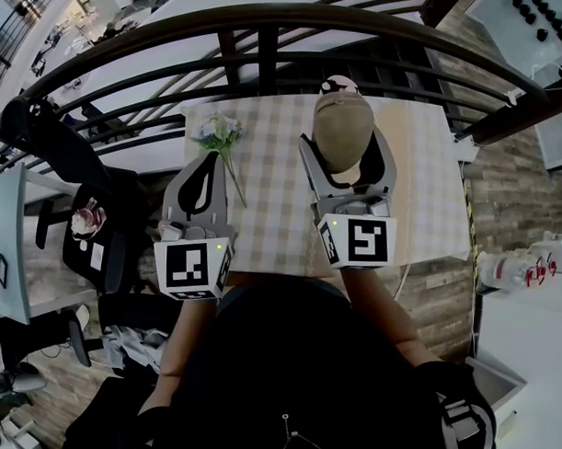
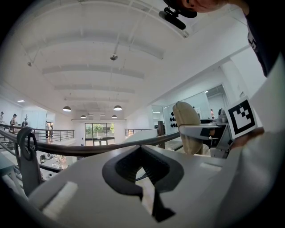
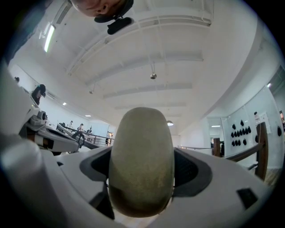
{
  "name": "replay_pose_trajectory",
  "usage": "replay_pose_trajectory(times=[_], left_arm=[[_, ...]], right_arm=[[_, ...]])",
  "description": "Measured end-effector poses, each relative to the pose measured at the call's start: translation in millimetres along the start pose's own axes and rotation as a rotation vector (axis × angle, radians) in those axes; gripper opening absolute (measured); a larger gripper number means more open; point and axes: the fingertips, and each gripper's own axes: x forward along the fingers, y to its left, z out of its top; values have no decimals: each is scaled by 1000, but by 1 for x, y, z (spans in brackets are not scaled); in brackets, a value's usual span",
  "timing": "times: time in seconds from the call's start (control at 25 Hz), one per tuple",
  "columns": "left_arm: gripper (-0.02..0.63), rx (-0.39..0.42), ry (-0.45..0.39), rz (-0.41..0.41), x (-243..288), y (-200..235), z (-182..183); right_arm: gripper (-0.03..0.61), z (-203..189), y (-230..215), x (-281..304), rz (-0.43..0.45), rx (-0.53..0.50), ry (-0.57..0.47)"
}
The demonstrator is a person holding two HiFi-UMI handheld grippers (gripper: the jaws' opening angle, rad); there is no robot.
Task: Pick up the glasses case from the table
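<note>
Case: the glasses case [image 1: 342, 129], an olive oval shell, was not on the surface; it stood on end between the jaws of the right gripper [image 1: 347, 171], raised toward the head camera.
Grip: in the right gripper view the case [image 3: 141, 160] filled the gap, and both jaws pressed on its sides, near its lower half.
Pointing: both gripper views looked up at the ceiling, so I judged that the case was held high and clear of the surface.
Left gripper: the left gripper [image 1: 209, 170] carried nothing; its jaws stood together, with only a thin slit between them in its own view [image 2: 147, 178]. It was beside the right one, well apart from the case [image 2: 186, 127].
Surface: the checked surface [image 1: 273, 200] lay below both grippers. Only a small bunch of flowers [image 1: 220, 131] was seen on it, near the far left corner.
Beyond: a dark curved railing [image 1: 269, 44] ran behind the surface.
Done: the pick-up seemed complete, because the case was gripped and lifted.
Left: as far as the task says, nothing more; only to keep the hold firm, since the shell looked smooth and rounded and could slip.
</note>
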Motion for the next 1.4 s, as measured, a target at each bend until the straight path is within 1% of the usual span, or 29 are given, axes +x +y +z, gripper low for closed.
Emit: replay_pose_trajectory(times=[0.6, 0.8, 1.4], left_arm=[[9, 6, -2, 1, -1, -1, 0], [9, 4, -1, 4, 0, 1, -1], [9, 5, 1, 4, -1, 0, -3]], right_arm=[[376, 1, 0, -2, 0, -4, 1], [376, -1, 3, 0, 9, -24, 10], [376, -6, 2, -1, 5, -16, 24]])
